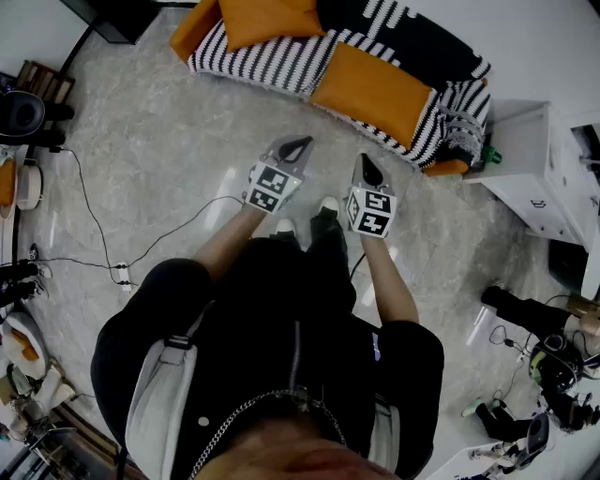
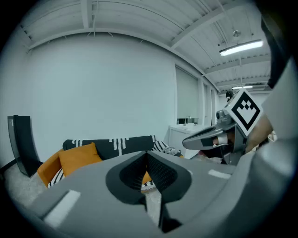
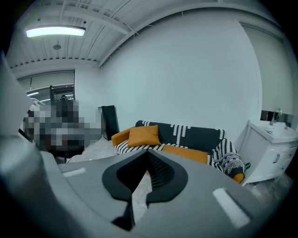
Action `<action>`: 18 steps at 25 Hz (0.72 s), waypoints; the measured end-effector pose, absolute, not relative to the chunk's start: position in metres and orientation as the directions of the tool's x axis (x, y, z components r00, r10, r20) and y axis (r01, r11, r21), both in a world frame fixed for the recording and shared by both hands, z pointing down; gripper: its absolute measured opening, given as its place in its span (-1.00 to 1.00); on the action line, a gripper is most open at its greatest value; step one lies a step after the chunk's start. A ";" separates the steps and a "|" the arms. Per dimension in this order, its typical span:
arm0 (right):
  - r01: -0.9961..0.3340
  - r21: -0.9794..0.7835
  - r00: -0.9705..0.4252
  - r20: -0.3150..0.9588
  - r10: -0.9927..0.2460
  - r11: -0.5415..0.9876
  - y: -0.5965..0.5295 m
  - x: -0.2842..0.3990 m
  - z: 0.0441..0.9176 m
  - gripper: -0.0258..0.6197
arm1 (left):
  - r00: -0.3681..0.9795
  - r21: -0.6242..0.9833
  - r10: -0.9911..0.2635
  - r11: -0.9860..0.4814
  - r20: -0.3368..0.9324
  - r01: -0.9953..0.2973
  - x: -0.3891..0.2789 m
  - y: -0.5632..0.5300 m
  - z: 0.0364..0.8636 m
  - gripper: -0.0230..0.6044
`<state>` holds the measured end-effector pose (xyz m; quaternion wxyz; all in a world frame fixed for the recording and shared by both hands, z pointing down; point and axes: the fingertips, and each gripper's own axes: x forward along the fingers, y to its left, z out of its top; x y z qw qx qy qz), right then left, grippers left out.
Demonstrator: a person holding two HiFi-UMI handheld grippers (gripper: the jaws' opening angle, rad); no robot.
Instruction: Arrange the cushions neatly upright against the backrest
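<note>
Far to the left of the left gripper [image 1: 296,148], thin black cables [image 1: 94,220] trail over the pale floor [image 1: 169,141]. A tall black box [image 2: 22,145] stands ahead and to its left, just off the near end of the sofa [image 1: 262,58].

The sofa is black with white stripes and sits ahead of both grippers, well apart from them. At its end ahead-left of the left gripper, an orange cushion [image 1: 267,19] stands against the backrest. In the left gripper view the same cushion [image 2: 79,157] shows left of the jaws.

The left gripper's jaws are closed together with nothing between them, and only floor and the sofa edge show past their tips. It is held out level with the right gripper [image 1: 367,167], the two near each other but not touching. The person's shoes [image 1: 305,223] stand on the floor below and between them.

The right gripper's jaws are also pressed together and hold nothing.

Ahead of the right gripper, slightly to its right, a second orange cushion [image 1: 375,89] lies flat on the seat, not against the backrest. In the right gripper view this flat cushion [image 3: 186,153] sits just above the jaw tips.

Right of the right gripper, past the sofa's far end, stands a white cabinet [image 1: 530,159].
</note>
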<state>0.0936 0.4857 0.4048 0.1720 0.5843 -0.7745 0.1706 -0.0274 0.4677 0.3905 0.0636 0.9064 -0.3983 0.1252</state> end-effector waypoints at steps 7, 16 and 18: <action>-0.967 -0.069 -0.249 0.472 -0.845 0.246 0.492 0.094 0.408 -0.92 | 0.656 0.021 -0.698 -0.680 0.288 -0.733 -0.029 0.474 0.396 -0.89; -0.965 -0.135 -0.261 0.427 -0.866 0.224 0.493 0.100 0.409 -0.91 | 0.662 0.000 -0.701 -0.687 0.267 -0.727 -0.037 0.472 0.394 -0.89; -0.964 -0.149 -0.265 0.437 -0.859 0.222 0.494 0.100 0.410 -0.91 | 0.664 0.003 -0.697 -0.689 0.269 -0.725 -0.040 0.470 0.395 -0.89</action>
